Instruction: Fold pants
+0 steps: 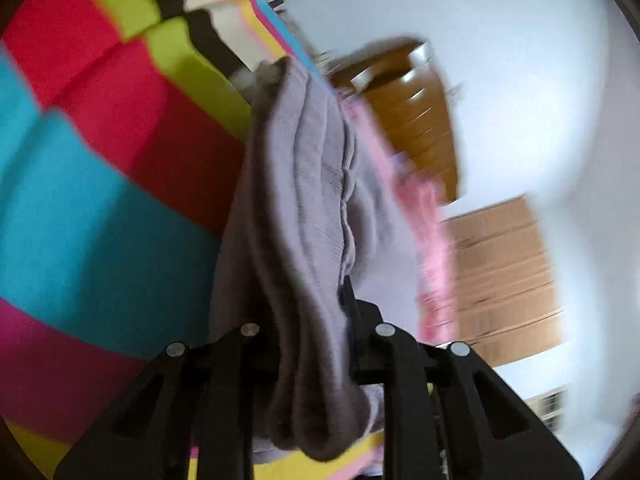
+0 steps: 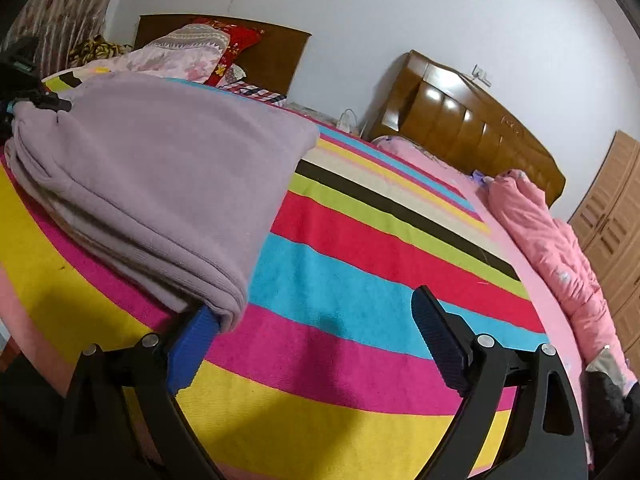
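The pants [image 2: 160, 184] are lilac-grey knit, folded into a thick stack on the striped bedspread [image 2: 360, 280] at the left of the right wrist view. My right gripper [image 2: 316, 344] is open; its left blue pad [image 2: 192, 348] sits under the near corner of the stack, its right pad [image 2: 440, 344] stands free. My left gripper [image 1: 316, 344] is shut on a bunched end of the pants [image 1: 312, 208], which run away from the camera. It also shows in the right wrist view [image 2: 44, 102] at the stack's far left corner.
A pink quilt [image 2: 560, 248] lies along the bed's right side by the brown headboard [image 2: 472, 128]. Pillows and bedding [image 2: 192, 52] are piled at the far end. A wooden wardrobe [image 2: 612, 216] stands at the right.
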The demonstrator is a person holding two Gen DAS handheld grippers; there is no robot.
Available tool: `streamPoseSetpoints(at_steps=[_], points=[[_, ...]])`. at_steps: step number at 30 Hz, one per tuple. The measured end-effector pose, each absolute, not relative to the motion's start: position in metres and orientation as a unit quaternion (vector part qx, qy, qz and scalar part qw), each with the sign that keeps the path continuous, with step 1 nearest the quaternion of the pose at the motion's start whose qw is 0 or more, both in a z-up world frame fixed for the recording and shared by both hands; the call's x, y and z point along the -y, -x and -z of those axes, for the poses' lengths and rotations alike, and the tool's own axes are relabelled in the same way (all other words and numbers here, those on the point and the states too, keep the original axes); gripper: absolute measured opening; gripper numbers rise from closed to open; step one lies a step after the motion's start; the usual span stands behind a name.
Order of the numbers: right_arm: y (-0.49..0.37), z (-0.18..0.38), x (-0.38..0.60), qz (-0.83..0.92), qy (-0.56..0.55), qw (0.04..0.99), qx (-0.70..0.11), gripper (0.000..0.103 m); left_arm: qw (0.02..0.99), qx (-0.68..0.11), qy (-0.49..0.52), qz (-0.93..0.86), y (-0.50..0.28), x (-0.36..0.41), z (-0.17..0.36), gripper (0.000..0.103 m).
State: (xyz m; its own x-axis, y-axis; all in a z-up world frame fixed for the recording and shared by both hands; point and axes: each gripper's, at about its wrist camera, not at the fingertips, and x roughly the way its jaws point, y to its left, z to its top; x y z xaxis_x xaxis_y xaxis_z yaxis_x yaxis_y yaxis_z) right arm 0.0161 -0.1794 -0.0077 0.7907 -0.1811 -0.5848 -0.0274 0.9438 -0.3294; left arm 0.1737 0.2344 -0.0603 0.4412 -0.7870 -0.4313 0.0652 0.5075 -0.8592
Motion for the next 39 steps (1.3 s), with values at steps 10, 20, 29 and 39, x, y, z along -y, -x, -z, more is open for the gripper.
streamPoseSetpoints(at_steps=[10, 20, 29, 39], points=[[0.016, -0.022, 0.206, -0.104, 0.083, 0.937, -0.323, 0.089, 0.88, -0.376, 0.255, 0.139, -0.125, -0.236, -0.019, 0.066], [-0.041, -0.056, 0.123, -0.308, 0.047, 0.901, -0.302, 0.089, 0.902, -0.403, 0.05, 0.148, -0.117, -0.125, -0.028, 0.073], [-0.033, -0.019, 0.097, -0.339, 0.112, 0.874, -0.329, 0.09, 0.898, -0.391, 0.124, 0.157, -0.113, -0.167, -0.003, 0.053], [-0.029, -0.026, 0.101, -0.335, 0.121, 0.877, -0.324, 0.091, 0.913, -0.376, 0.082, 0.138, -0.113, -0.145, -0.004, 0.053]])
